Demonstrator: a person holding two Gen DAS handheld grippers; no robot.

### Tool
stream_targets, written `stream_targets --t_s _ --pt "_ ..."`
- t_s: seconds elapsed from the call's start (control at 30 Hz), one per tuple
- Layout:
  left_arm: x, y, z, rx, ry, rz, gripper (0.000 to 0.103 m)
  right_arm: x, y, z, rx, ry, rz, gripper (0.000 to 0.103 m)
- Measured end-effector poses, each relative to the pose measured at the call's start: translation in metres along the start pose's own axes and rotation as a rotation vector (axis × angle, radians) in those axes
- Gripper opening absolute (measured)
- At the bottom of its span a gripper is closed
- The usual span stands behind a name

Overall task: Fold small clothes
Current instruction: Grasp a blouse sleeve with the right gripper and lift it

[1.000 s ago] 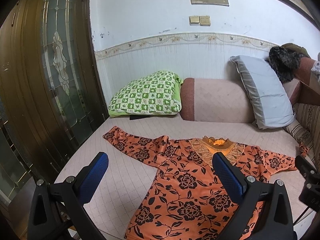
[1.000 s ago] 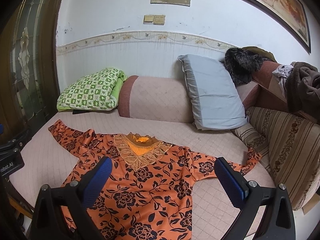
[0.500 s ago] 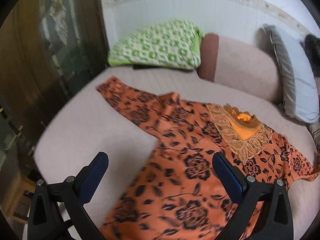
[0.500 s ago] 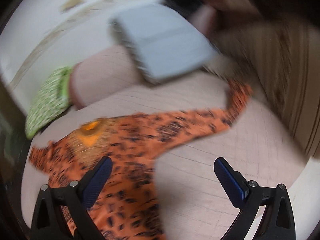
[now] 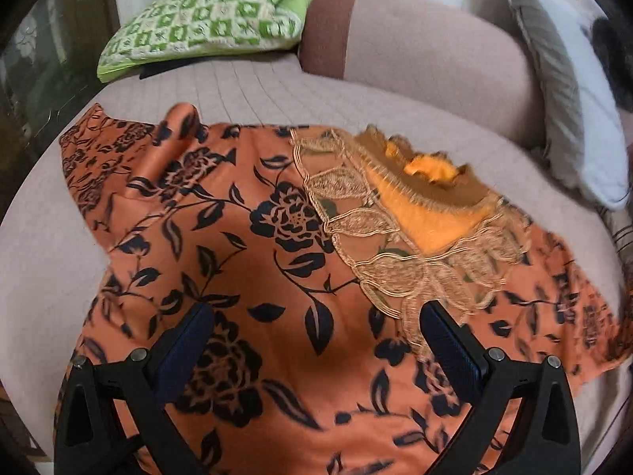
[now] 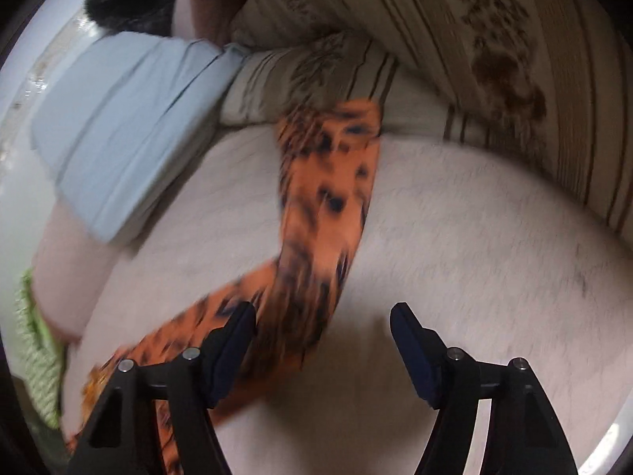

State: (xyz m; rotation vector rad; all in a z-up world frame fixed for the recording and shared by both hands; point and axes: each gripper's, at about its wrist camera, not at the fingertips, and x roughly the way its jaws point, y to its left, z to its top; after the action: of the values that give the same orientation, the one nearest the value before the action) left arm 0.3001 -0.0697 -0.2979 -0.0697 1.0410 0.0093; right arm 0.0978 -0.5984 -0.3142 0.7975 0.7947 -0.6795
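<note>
An orange top (image 5: 245, 261) with black flowers is lying spread out flat on a pinkish bed (image 5: 47, 261). The left hand-held gripper (image 5: 316, 340) is hanging right over the middle of the top with its blue pads spread wide apart, pinching nothing. Just past its right pad, a lacy gold collar (image 5: 399, 245) is showing. Farther ahead, a green checked pillow (image 5: 209, 16) is leaning at the head of the bed, with a pink bolster (image 5: 427, 43) beside it and a grey pillow (image 5: 569, 118) off to the right. Nothing is sitting between this hand-held gripper and the cloth.

The right view is blurry. The right hand-held gripper (image 6: 322, 340) has just been closing a bit, but its pads are standing apart, with one long sleeve (image 6: 324, 206) of the top running ahead from beside its left pad. Only this view is showing the striped cushions (image 6: 494, 39) past the sleeve's end. Only the left view is showing the collar clearly.
</note>
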Motion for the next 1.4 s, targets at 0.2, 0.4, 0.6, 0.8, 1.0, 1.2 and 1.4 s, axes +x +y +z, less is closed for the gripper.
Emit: stream_targets --t_s 0.2,0.4,0.6,0.8,1.0,1.2,1.4 --pt "0.006 -0.004 0.003 0.056 -0.051 0.069 0.103 0.046 0.051 0.049 -0.103 0.026 -0.245 0.072" --pt "0.007 0.014 0.018 0.029 -0.073 0.089 0.103 0.084 0.071 0.057 -0.192 0.102 -0.439 0.01" --pt "-0.018 0.039 0.037 -0.042 -0.154 0.103 0.103 0.004 0.139 0.042 -0.184 0.036 -0.019 0.01" --pt "-0.058 0.106 0.058 -0.175 -0.277 0.205 0.103 -0.073 0.274 -0.015 -0.306 0.034 0.401 0.01" --pt "-0.08 0.187 0.068 -0.317 -0.329 0.338 0.103 -0.097 0.398 -0.149 -0.425 0.134 0.589 0.01" --pt "-0.09 0.25 0.066 -0.409 -0.327 0.373 0.103 -0.042 0.472 -0.285 -0.541 0.305 0.533 0.017" --pt "-0.091 0.283 0.064 -0.456 -0.309 0.393 0.103 0.015 0.482 -0.366 -0.569 0.441 0.566 0.074"
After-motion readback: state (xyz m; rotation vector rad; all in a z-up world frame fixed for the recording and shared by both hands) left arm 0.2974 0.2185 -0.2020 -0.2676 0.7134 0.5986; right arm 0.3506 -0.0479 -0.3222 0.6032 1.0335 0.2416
